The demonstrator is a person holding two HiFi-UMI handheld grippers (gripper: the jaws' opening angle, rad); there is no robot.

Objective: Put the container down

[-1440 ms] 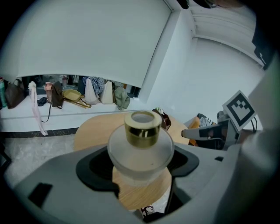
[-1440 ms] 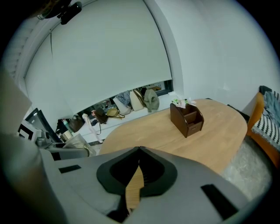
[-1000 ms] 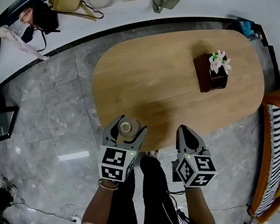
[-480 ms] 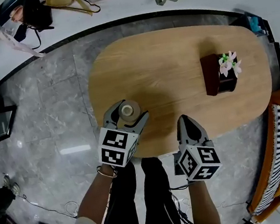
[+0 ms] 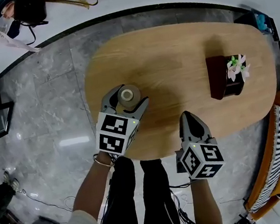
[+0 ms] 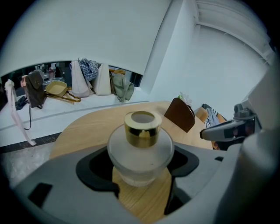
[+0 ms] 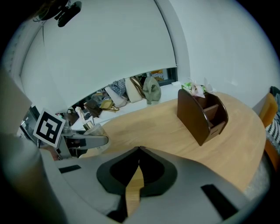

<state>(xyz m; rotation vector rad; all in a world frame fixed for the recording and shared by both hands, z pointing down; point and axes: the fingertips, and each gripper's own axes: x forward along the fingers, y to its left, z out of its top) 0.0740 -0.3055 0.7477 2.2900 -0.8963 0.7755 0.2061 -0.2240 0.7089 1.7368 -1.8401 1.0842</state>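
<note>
Your left tool (image 5: 127, 97) is gripping the container (image 6: 139, 148), a squat frosted jar with a gold cap (image 6: 141, 129). One jaw presses on each side of the jar's round body. Seen from your head, the container is over the oval wooden counter (image 5: 173, 52), at about 8 o'clock on its top and just inside the near edge.

Your right tool (image 7: 139, 152) is empty, its jaws closed tip to tip. It hovers at the counter's near edge, at about 6 o'clock, well apart from the jar.

As a judgement, the task is partly done. The container is already above the counter, so the carrying looks finished. What seems left is to settle it on the wood, open the left jaws and draw the tool back.

Some things are hard to make out. From above, the jaws and the cap cover the jar's base. In the left gripper view, bare wood shows just under the jar, but you cannot tell whether the base touches it. The frosted wall hides whatever is inside. A dark wooden holder (image 5: 221, 77) with pale flowers (image 5: 237, 67) stands at 3 o'clock, well clear. Bags (image 6: 89, 83) line the far wall at 12 o'clock, and the head view cuts them off.
</note>
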